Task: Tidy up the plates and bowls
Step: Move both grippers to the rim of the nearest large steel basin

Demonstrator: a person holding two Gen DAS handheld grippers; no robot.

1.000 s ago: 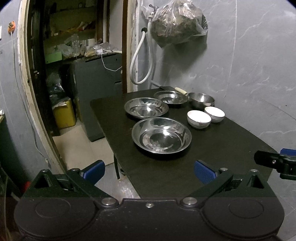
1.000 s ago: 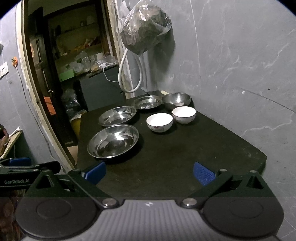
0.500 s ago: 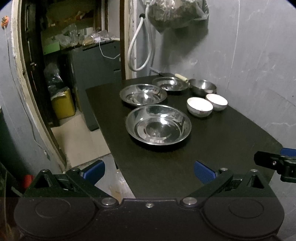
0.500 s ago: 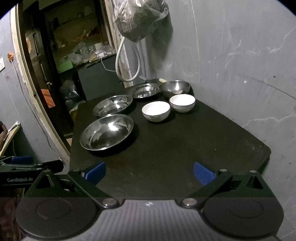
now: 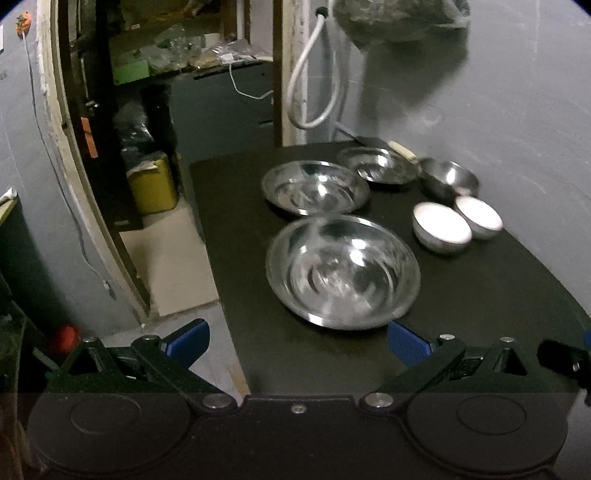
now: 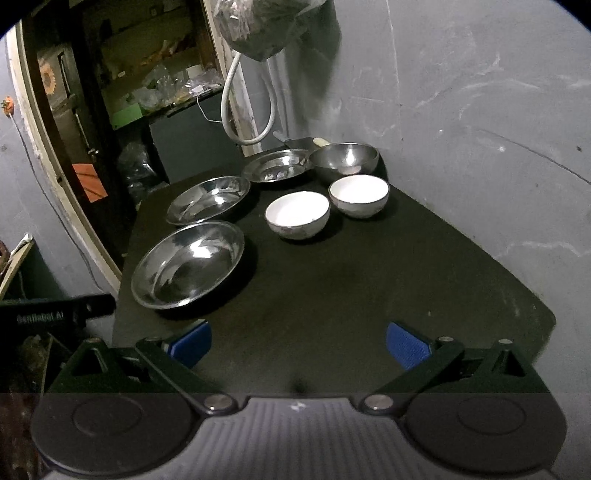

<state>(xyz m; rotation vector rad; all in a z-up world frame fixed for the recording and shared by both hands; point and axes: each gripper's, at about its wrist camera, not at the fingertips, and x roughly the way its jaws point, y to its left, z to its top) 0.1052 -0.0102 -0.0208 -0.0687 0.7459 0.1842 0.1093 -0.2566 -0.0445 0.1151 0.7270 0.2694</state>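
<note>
On the black table lie three steel plates in a row: a near one, a middle one and a far one. A steel bowl stands at the back by the wall. Two white bowls sit side by side: the nearer and the farther. My left gripper is open just short of the near plate. My right gripper is open over the table's front, holding nothing.
A grey wall runs along the table's right side. A filled plastic bag and a white hose hang above the far corner. Left of the table, an open doorway shows a yellow container and cluttered shelves.
Both grippers have moved forward and tilted down toward the table, so the plates and bowls look larger and nearer. Nothing on the table has moved.
</note>
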